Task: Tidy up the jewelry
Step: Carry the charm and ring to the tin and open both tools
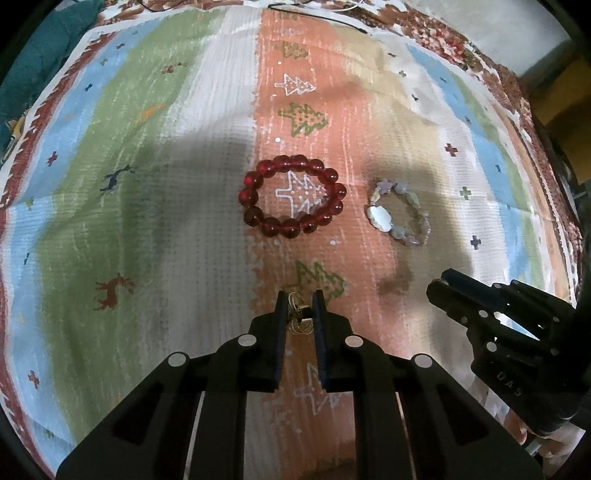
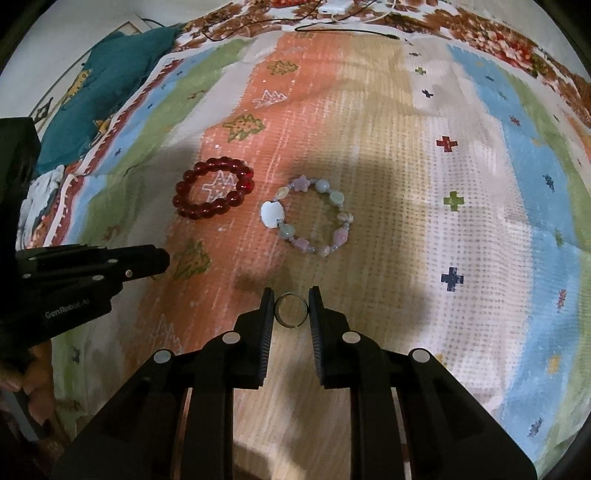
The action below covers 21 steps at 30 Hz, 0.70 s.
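Observation:
A red bead bracelet (image 1: 293,195) lies flat on the striped cloth (image 1: 147,184); it also shows in the right wrist view (image 2: 214,193). A pastel stone bracelet (image 1: 400,212) lies to its right, also in the right wrist view (image 2: 308,218). My left gripper (image 1: 300,308) is shut on a small gold wire ornament (image 1: 298,318), held just above the cloth in front of the red bracelet. My right gripper (image 2: 291,302) is shut on a plain metal ring (image 2: 291,309), in front of the pastel bracelet. Each gripper shows in the other's view, the right one (image 1: 443,286) and the left one (image 2: 162,258).
The cloth (image 2: 406,166) has coloured stripes with tree and deer patterns. A teal fabric heap (image 2: 110,81) lies at the far left. Black and white cables (image 2: 351,26) and a white device (image 2: 334,7) lie along the far edge.

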Each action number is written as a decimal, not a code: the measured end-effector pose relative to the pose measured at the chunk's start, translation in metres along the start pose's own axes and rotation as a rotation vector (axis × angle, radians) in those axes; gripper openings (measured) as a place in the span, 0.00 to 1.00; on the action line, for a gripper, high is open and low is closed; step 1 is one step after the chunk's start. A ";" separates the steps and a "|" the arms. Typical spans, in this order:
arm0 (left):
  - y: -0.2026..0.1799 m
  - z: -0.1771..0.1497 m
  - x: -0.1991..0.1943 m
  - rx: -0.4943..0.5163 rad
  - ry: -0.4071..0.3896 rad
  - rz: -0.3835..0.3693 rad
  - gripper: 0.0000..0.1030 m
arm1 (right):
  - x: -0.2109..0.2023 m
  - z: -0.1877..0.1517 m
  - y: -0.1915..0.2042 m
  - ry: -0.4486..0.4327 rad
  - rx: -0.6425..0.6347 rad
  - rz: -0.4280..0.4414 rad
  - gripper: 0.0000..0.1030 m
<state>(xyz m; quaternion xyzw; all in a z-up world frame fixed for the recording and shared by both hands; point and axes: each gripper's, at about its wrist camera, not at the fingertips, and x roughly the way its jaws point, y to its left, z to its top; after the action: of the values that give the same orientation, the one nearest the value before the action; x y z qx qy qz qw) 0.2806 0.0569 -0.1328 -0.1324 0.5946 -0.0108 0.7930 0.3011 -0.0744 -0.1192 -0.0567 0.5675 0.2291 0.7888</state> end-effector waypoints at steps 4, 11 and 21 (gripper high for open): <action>-0.003 -0.004 -0.008 0.001 -0.014 -0.002 0.12 | -0.010 -0.004 0.001 -0.017 0.002 -0.002 0.19; -0.008 -0.014 -0.026 0.004 -0.041 -0.014 0.12 | -0.026 -0.011 0.008 -0.041 -0.010 -0.012 0.19; -0.009 -0.032 -0.058 0.009 -0.096 -0.027 0.12 | -0.059 -0.026 0.015 -0.088 -0.008 0.009 0.19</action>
<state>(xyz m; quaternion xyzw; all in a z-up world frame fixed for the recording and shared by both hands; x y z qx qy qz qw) 0.2346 0.0524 -0.0845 -0.1374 0.5540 -0.0179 0.8209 0.2578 -0.0877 -0.0716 -0.0472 0.5314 0.2370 0.8119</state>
